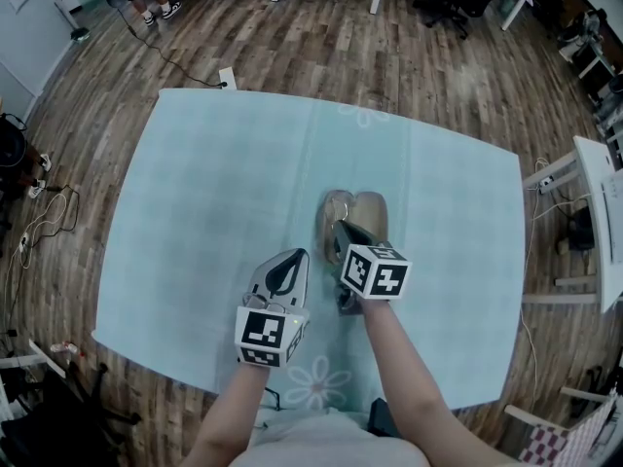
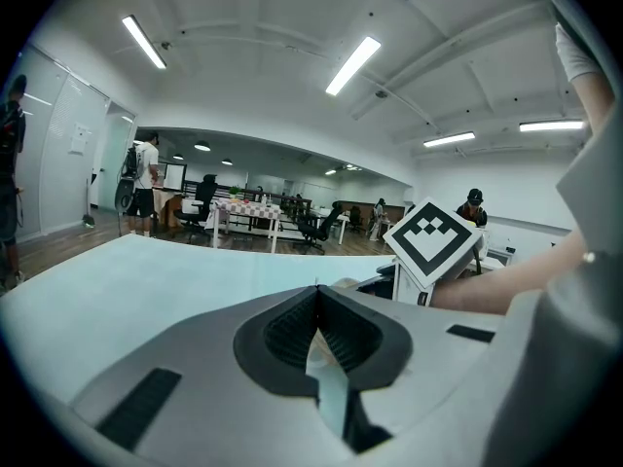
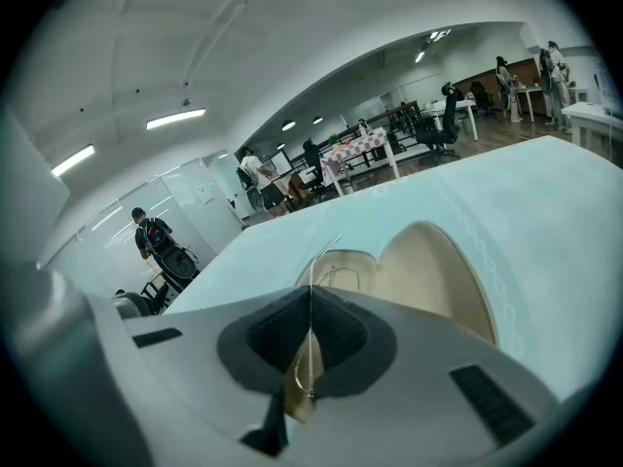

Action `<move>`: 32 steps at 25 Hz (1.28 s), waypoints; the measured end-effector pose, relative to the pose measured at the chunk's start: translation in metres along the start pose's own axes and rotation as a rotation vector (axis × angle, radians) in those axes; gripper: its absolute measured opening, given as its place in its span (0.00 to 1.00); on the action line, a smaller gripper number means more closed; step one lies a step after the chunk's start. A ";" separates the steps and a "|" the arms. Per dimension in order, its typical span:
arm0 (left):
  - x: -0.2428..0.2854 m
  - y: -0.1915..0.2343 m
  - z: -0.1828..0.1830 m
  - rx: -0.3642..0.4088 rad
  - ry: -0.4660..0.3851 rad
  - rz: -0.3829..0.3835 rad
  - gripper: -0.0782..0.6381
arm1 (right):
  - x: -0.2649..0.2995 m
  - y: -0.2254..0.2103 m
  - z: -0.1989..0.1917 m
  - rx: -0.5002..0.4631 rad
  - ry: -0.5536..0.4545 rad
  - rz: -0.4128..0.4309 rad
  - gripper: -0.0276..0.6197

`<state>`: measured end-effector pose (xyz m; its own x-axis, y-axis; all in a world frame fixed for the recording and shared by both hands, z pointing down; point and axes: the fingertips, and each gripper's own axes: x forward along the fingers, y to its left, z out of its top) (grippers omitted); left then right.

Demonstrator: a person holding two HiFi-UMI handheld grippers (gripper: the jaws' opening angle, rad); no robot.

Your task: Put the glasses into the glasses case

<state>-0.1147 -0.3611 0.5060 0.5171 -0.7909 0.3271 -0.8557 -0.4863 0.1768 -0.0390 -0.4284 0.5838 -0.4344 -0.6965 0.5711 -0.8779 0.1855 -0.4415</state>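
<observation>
A tan glasses case (image 1: pixel 371 208) lies open on the light blue tablecloth (image 1: pixel 214 193), near the table's middle. In the right gripper view its pale inside (image 3: pixel 438 280) spreads just ahead of the jaws. My right gripper (image 1: pixel 342 230) hangs over the case's near edge, tilted down, and is shut on the thin wire-framed glasses (image 3: pixel 335 271). Part of the frame reaches into the case's left half, and a thin wire stands up from the closed tips (image 3: pixel 311 292). My left gripper (image 1: pixel 291 258) rests to the left of the case, shut with nothing in it (image 2: pixel 317 290).
The cloth-covered table has bare cloth to the left and far side of the case. Its front edge (image 1: pixel 321 397) is close to my arms. Wooden floor, cables and office chairs surround the table. People stand far off in the room.
</observation>
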 end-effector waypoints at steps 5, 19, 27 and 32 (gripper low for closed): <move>0.001 0.005 -0.004 -0.010 0.003 0.015 0.12 | 0.005 -0.006 -0.012 0.011 0.049 -0.006 0.06; -0.004 0.010 -0.007 -0.021 0.002 0.026 0.12 | 0.010 0.006 -0.020 0.013 0.101 0.047 0.20; -0.007 0.004 0.000 -0.012 -0.012 0.012 0.12 | -0.002 0.011 -0.013 -0.019 0.072 0.055 0.33; -0.012 -0.004 0.005 0.000 -0.025 0.006 0.12 | -0.017 0.014 -0.007 -0.029 0.045 0.057 0.34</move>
<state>-0.1178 -0.3517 0.4970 0.5122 -0.8030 0.3046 -0.8588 -0.4814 0.1751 -0.0453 -0.4095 0.5727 -0.4922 -0.6523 0.5764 -0.8565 0.2446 -0.4545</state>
